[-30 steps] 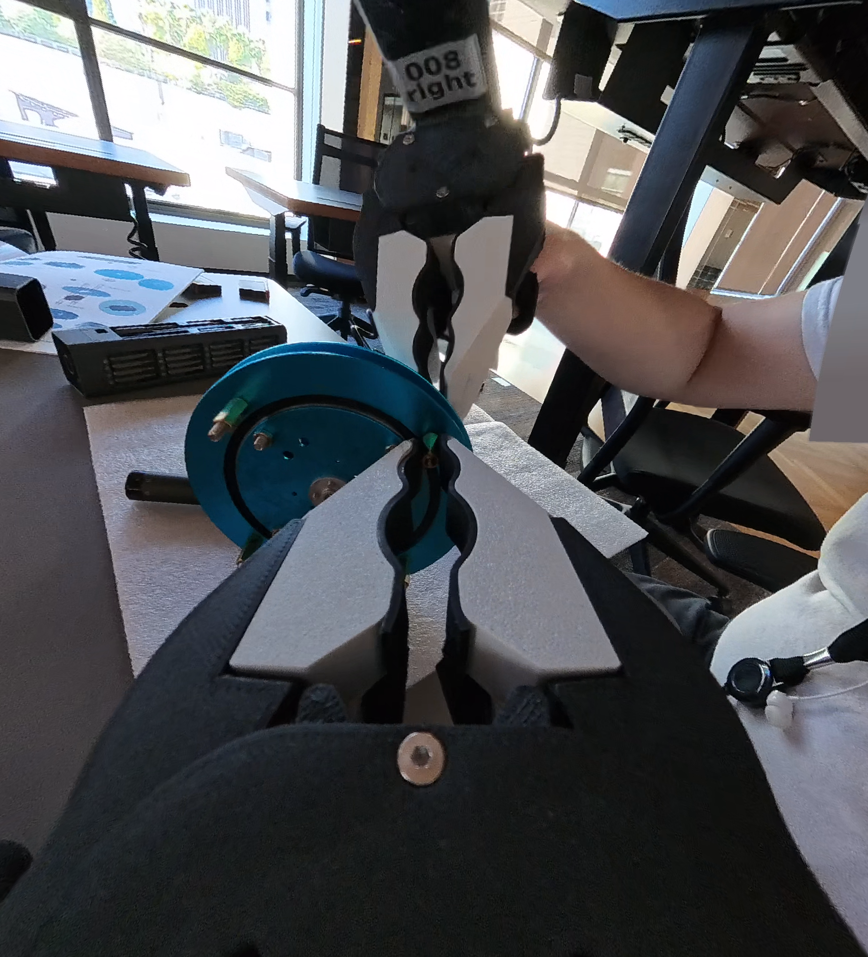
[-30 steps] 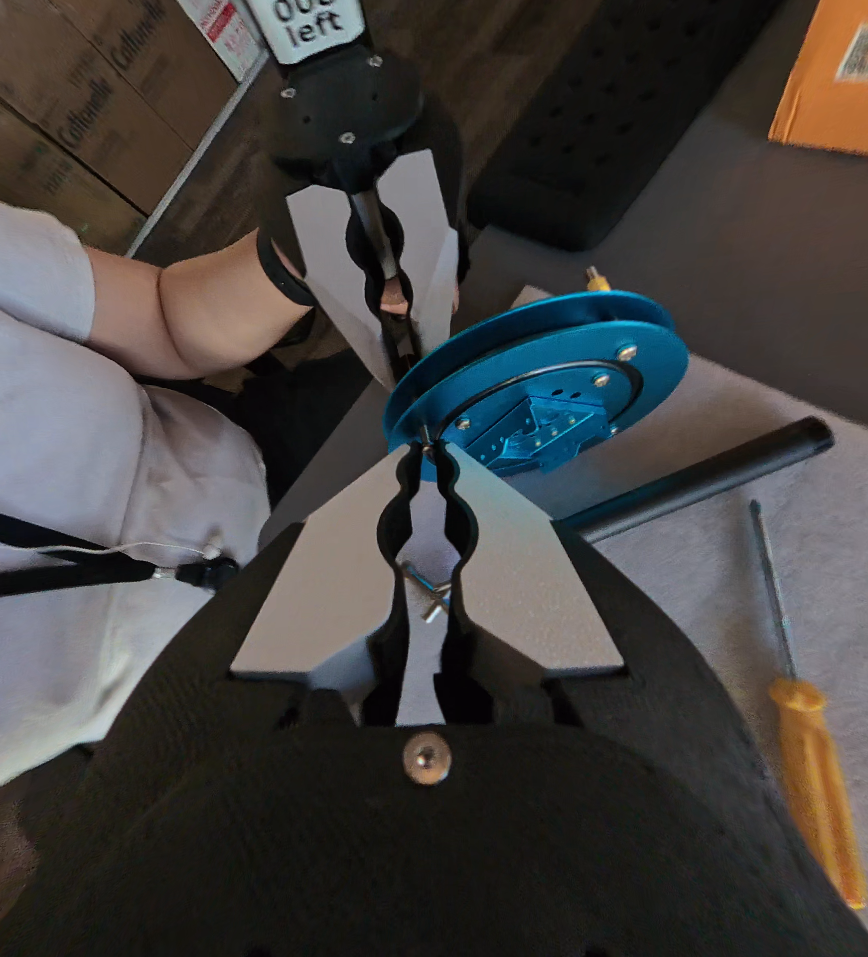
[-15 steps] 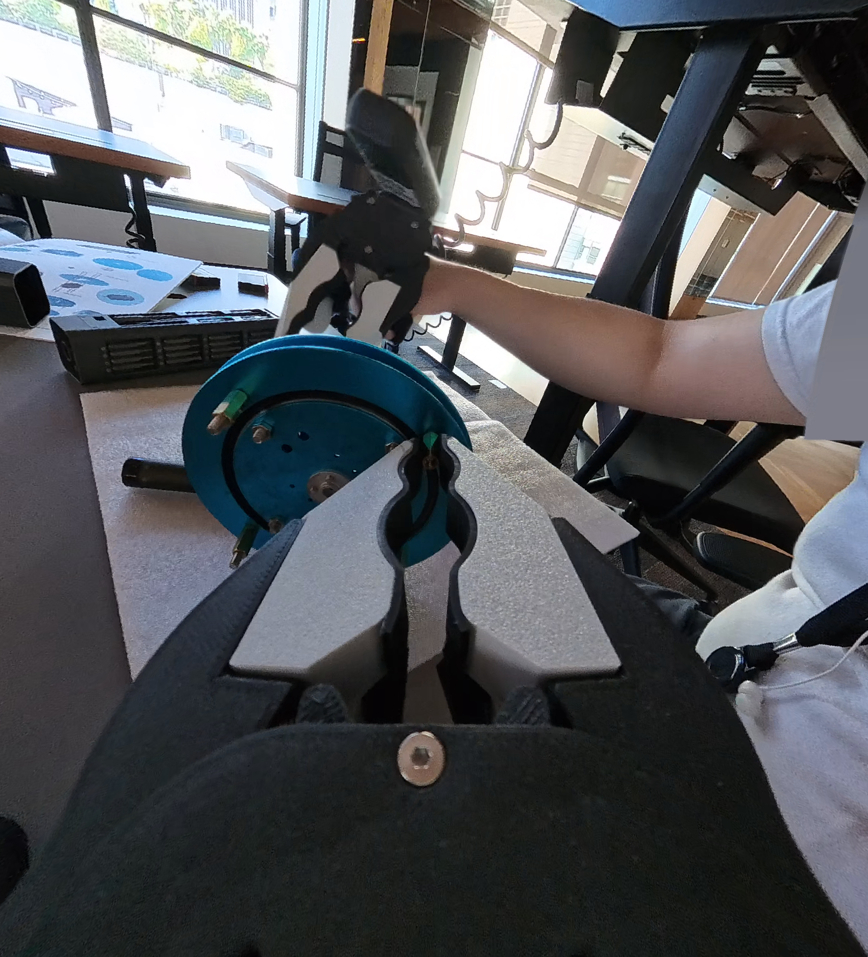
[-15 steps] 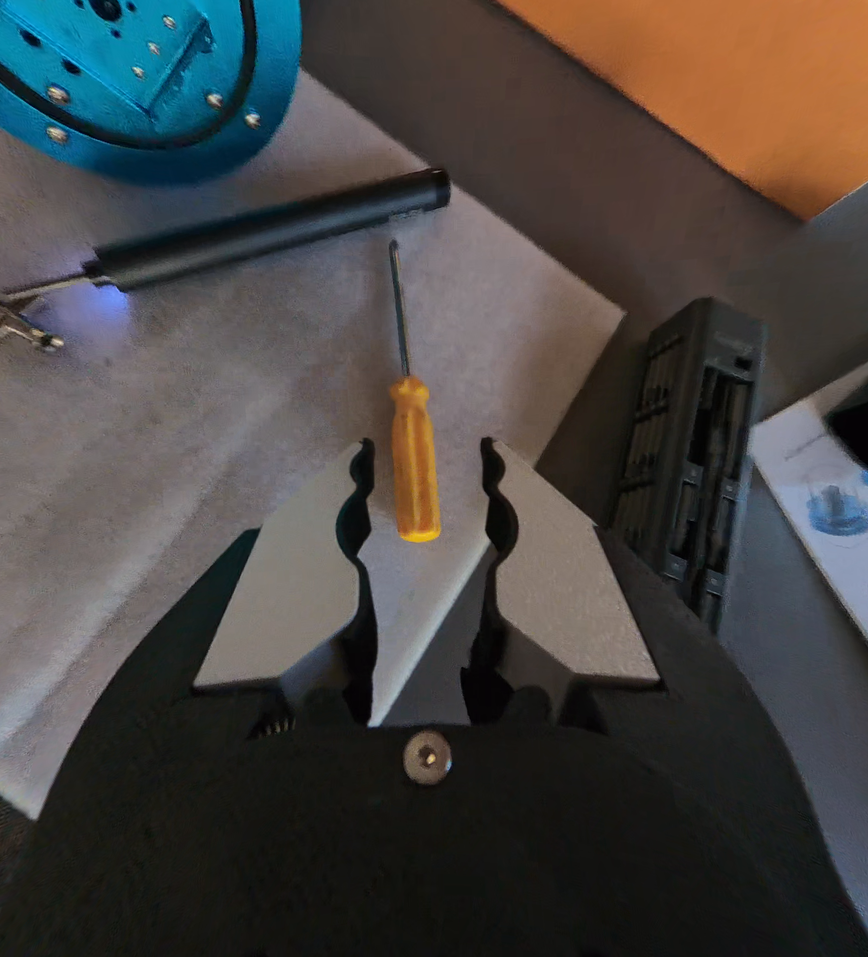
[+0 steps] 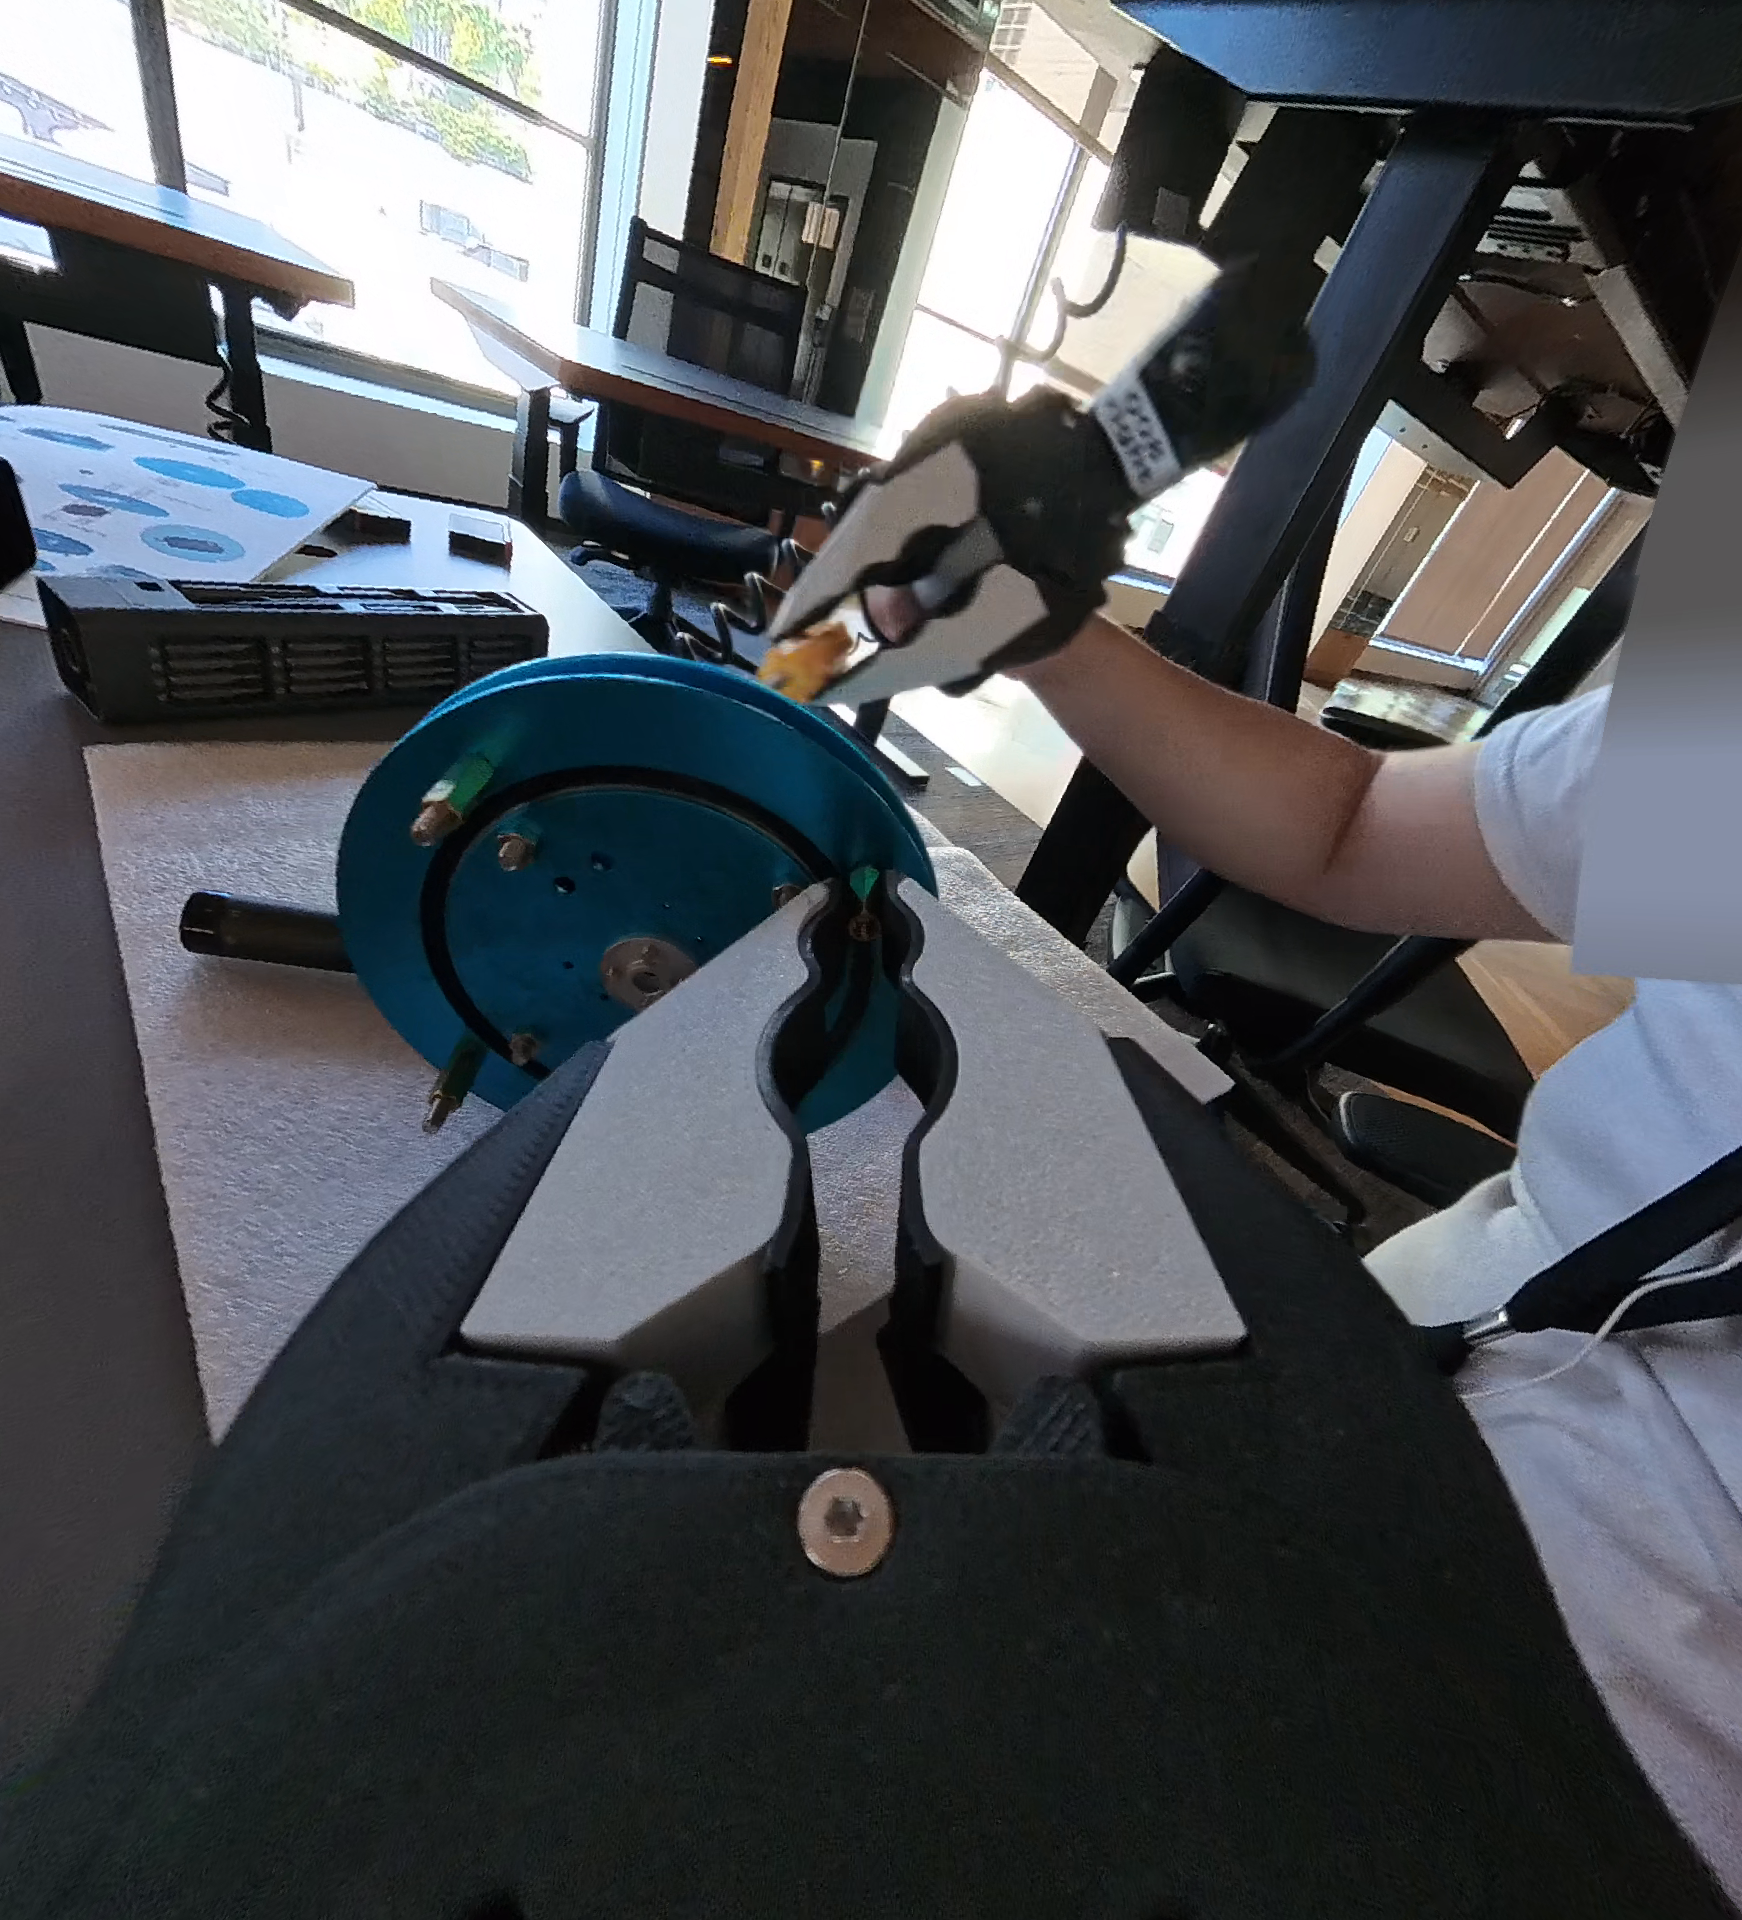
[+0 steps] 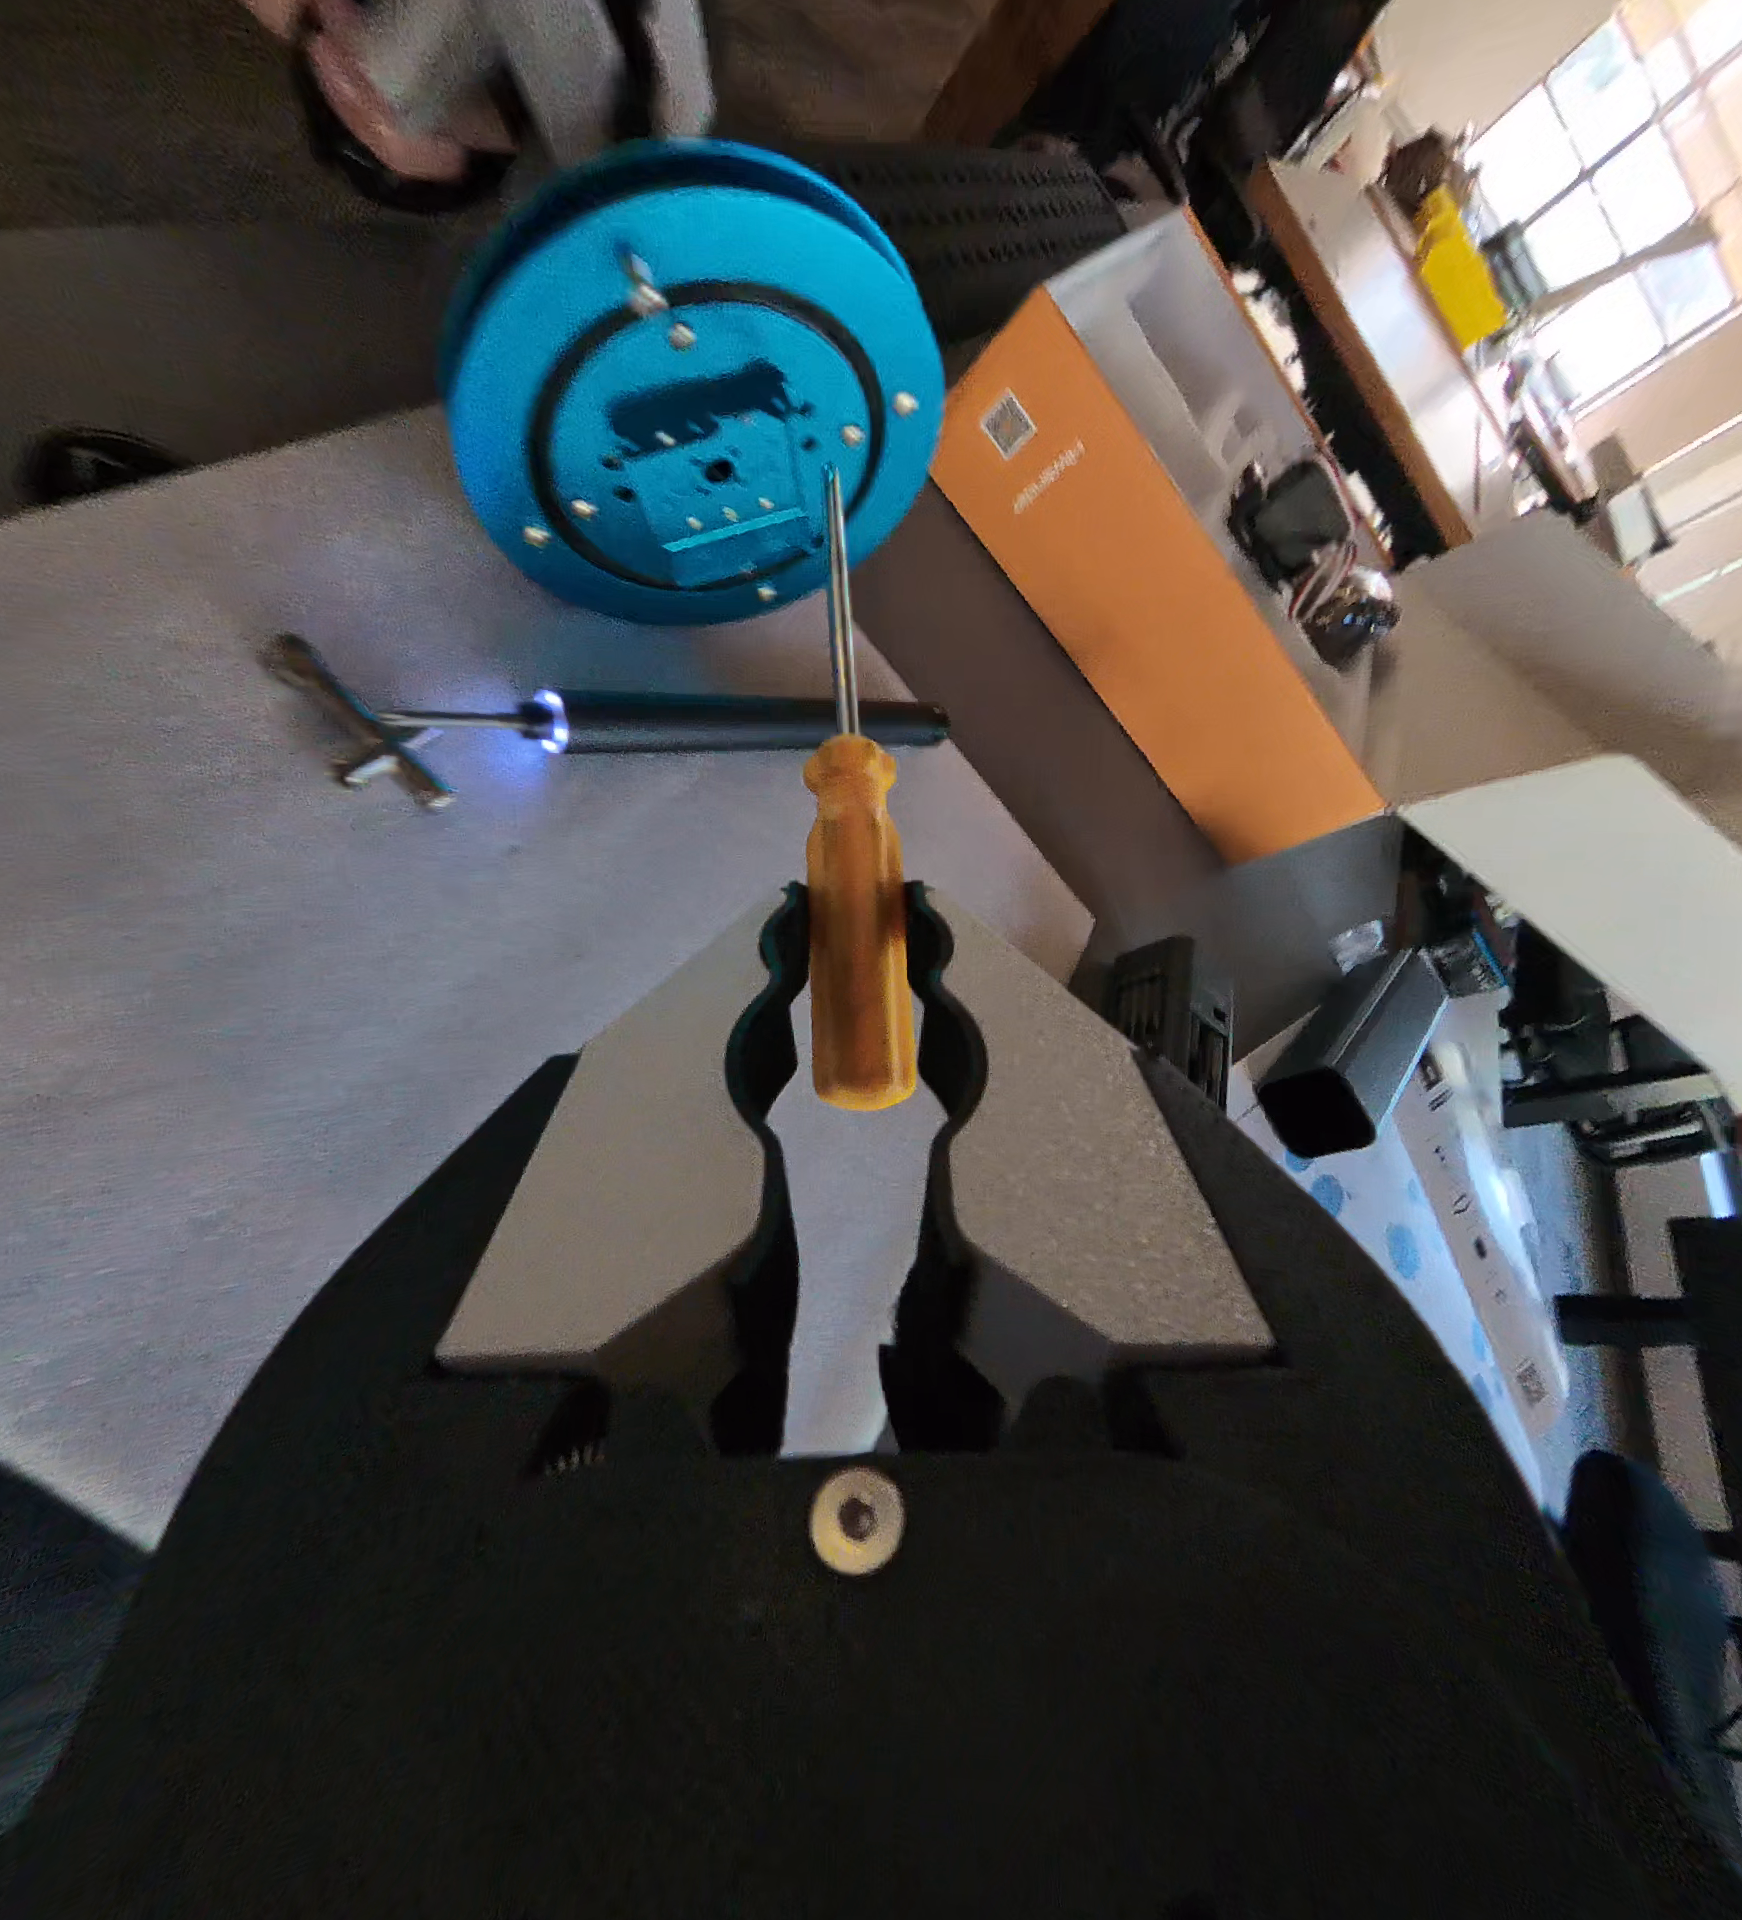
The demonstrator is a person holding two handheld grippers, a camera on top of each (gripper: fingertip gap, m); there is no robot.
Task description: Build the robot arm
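Right hand-held gripper (image 6: 854, 914): clenched on the orange handle of a screwdriver (image 6: 854, 966), gripped at mid-handle so the thin shaft runs free ahead of the tips.
Screwdriver axis: in line with the fingers, tip forward, aimed at the flat face of the blue reel (image 6: 690, 416); the tip looks close to it, contact unclear.
Left hand-held gripper (image 5: 859, 914): pinched on the reel's near rim (image 5: 628, 894), apparently holding it on edge above the grey mat (image 6: 171, 831).
Around: a black lit pen-like tool (image 6: 732, 724) and small metal part (image 6: 368, 727) lie on the mat on the table (image 5: 5, 935); black bit case (image 5: 295, 644) behind.
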